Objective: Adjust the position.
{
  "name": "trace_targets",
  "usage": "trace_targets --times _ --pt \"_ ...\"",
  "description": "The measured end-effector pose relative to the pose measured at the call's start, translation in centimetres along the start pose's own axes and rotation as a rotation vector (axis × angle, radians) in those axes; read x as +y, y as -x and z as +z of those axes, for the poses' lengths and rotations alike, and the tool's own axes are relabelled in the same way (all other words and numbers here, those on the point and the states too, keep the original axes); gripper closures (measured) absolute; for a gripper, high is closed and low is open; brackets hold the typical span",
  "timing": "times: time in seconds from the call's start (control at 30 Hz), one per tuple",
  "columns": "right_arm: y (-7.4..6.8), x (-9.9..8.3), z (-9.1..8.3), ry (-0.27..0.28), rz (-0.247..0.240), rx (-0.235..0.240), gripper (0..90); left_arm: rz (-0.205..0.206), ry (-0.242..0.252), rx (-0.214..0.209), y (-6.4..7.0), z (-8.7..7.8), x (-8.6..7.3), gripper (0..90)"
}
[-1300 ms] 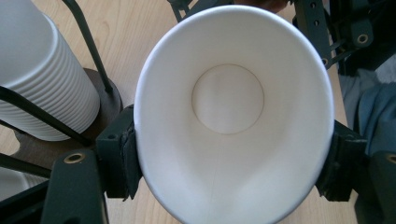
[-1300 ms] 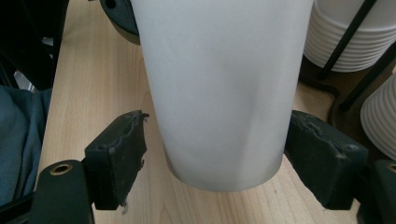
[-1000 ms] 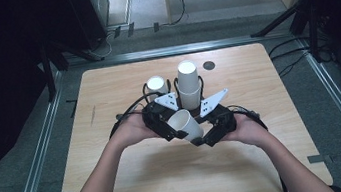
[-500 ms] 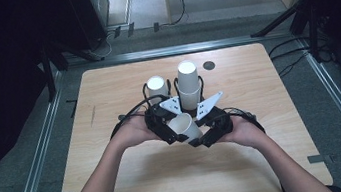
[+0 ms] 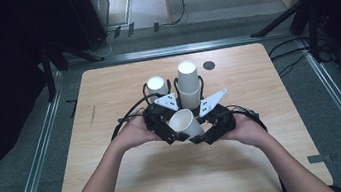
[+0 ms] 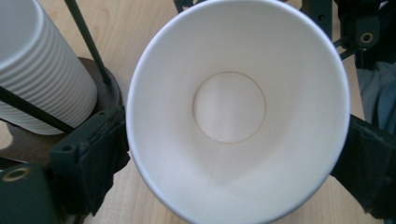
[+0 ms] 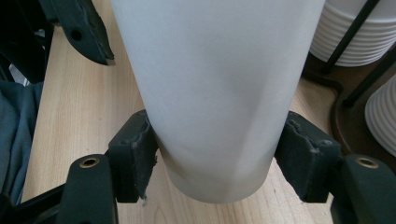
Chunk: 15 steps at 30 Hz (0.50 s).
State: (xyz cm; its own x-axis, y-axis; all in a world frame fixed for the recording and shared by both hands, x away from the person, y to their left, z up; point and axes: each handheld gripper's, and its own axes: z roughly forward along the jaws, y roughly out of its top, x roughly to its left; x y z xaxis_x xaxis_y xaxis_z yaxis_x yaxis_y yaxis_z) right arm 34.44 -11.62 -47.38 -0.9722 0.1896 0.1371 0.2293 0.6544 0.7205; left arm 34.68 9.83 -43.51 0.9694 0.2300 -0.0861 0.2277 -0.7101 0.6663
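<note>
A white paper cup (image 5: pixel 184 123) lies tilted between both grippers above the table's middle, mouth toward the left hand. In the left gripper view I look straight into the cup (image 6: pixel 233 107). My left gripper (image 6: pixel 229 154) is shut on its rim, a pad pressing each side. My right gripper (image 7: pixel 219 158) is shut on the cup (image 7: pixel 215 84) near its base. In the high view the left gripper (image 5: pixel 163 127) and right gripper (image 5: pixel 211 129) face each other across the cup.
Two stacks of white cups stand in a black wire holder just beyond the hands: a short stack (image 5: pixel 156 85) and a taller stack (image 5: pixel 189 84). The ribbed stack (image 6: pixel 42 70) is close to the left jaw. A dark round hole (image 5: pixel 209 65) marks the wooden table (image 5: pixel 107 89).
Both hands have shifted only slightly. The cup stays held between the two grippers at about the same spot.
</note>
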Motion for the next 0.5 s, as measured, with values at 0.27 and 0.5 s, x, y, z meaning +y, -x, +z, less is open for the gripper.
trace_targets --times 0.27,0.5 --pt "0.3 -0.2 -0.9 0.027 0.011 -0.012 33.5 -0.063 0.073 -0.018 -0.5 -0.5 -0.9 2.2" --pt "0.3 -0.2 -1.3 0.04 0.025 -0.009 33.4 -0.105 0.116 -0.003 -0.6 -0.7 -1.9 0.0"
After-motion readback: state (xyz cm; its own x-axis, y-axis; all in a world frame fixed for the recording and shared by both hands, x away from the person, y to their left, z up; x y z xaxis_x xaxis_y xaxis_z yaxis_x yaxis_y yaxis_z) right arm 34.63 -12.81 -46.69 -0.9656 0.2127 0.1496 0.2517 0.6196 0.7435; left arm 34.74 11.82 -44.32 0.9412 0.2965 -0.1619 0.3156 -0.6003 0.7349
